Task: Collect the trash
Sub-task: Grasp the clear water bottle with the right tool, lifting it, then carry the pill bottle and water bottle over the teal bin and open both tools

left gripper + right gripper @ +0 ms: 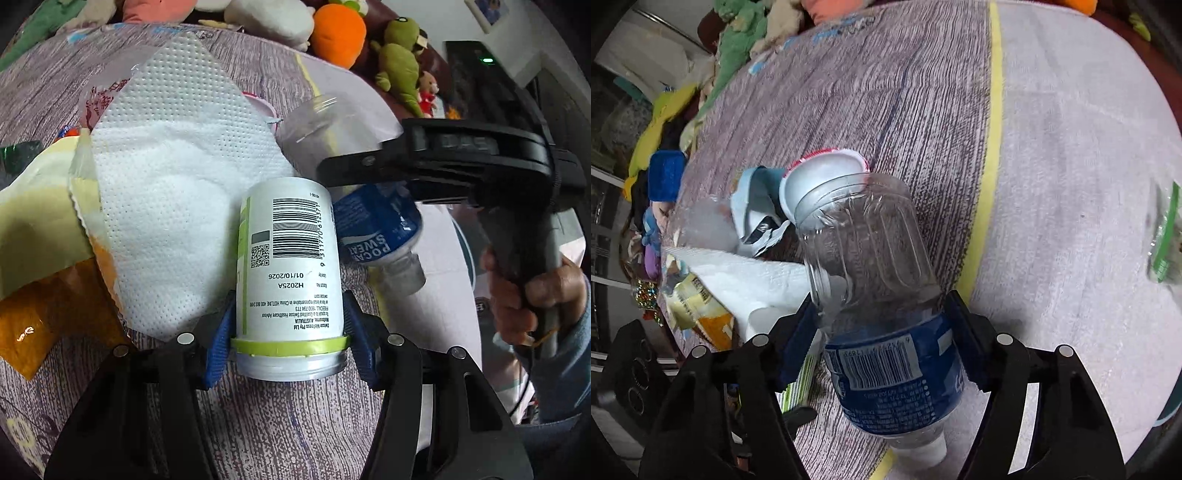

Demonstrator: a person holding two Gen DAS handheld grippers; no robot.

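Observation:
A white supplement bottle [291,266] with a barcode label and a green ring lies on the woven mat [280,428], open mouth toward the camera. My left gripper [289,334] is shut on it, both blue pads against its sides near the neck. Just right of it lies a clear plastic bottle [864,251] with a blue label [376,229], neck toward the camera. My right gripper [882,328] straddles the labelled part with both pads against it. In the left wrist view the right gripper [354,171] reaches in from the right, held by a hand [517,295].
A white dimpled tissue sheet [166,206] and a yellow-orange wrapper [40,236] lie left of the bottles. A foil lid [827,166] and a crumpled light-blue wrapper [757,210] sit behind them. A green packet [1165,236] lies far right. Plush toys [338,31] line the back edge.

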